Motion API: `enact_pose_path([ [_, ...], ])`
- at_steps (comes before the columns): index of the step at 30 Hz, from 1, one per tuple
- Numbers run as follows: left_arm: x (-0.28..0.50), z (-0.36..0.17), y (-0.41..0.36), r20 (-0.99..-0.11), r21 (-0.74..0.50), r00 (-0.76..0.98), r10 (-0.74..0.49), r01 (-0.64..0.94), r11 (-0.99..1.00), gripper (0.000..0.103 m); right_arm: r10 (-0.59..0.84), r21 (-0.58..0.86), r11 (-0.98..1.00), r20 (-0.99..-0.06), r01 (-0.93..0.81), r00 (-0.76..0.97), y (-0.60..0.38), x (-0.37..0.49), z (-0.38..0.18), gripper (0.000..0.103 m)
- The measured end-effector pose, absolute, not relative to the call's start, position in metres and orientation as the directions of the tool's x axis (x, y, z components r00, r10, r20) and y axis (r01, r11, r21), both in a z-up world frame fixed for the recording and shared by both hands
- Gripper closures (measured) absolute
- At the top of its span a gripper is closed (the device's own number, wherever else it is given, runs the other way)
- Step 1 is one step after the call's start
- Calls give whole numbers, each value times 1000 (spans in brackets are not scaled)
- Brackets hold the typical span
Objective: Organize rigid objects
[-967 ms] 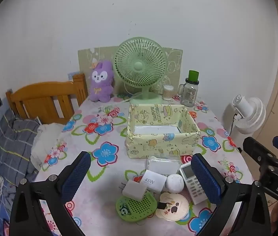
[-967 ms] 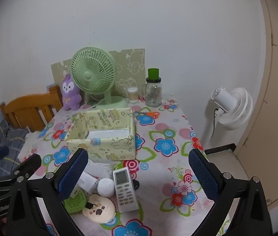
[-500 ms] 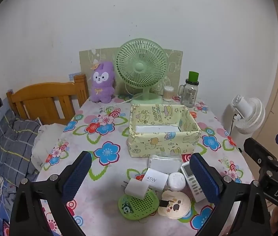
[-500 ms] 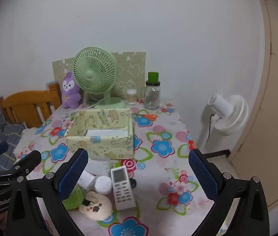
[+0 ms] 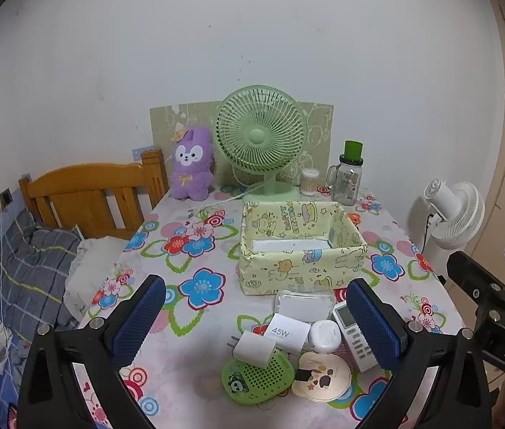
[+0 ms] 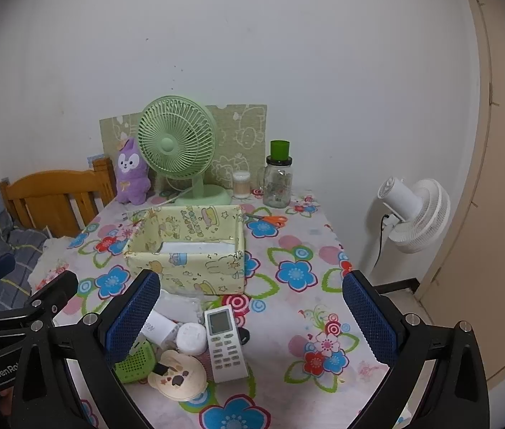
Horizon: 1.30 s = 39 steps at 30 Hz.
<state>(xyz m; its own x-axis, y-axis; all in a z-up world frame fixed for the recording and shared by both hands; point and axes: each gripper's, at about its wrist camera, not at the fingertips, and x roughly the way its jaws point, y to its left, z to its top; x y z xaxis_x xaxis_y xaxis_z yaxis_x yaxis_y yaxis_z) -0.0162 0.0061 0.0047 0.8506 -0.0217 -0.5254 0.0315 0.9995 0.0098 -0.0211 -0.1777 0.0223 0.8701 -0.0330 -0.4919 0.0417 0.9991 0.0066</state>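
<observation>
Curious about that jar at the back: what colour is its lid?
Green, on the clear jar; the right wrist view shows it best.

Flowered table (image 5: 195, 325): beyond the claws, box (image 5: 300, 271), fan (image 5: 260, 139), jar (image 5: 349, 182); between them, remote (image 6: 224, 344), charger (image 5: 252, 349).

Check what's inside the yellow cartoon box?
Inside the yellow box only a flat white panel shows, lying on the bottom; whether it is an object or a liner is unclear. The front wall hides the near part of the floor.

A home bedroom: wooden bed headboard (image 5: 88, 193), plush toy (image 5: 192, 164), floral-clothed table (image 5: 181, 286).
</observation>
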Motion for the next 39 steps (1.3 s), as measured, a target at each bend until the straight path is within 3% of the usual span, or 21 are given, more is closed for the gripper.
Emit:
enact_pose_path([
  [23, -18, -3, 8, -554, -9, 831, -54, 59, 998, 6, -31, 9, 999, -490, 40, 871, -174, -24, 18, 0],
  [39, -22, -1, 8, -541, 24, 841, -8, 24, 999, 7, -20, 7, 1000, -489, 28, 872, -169, -25, 17, 0],
])
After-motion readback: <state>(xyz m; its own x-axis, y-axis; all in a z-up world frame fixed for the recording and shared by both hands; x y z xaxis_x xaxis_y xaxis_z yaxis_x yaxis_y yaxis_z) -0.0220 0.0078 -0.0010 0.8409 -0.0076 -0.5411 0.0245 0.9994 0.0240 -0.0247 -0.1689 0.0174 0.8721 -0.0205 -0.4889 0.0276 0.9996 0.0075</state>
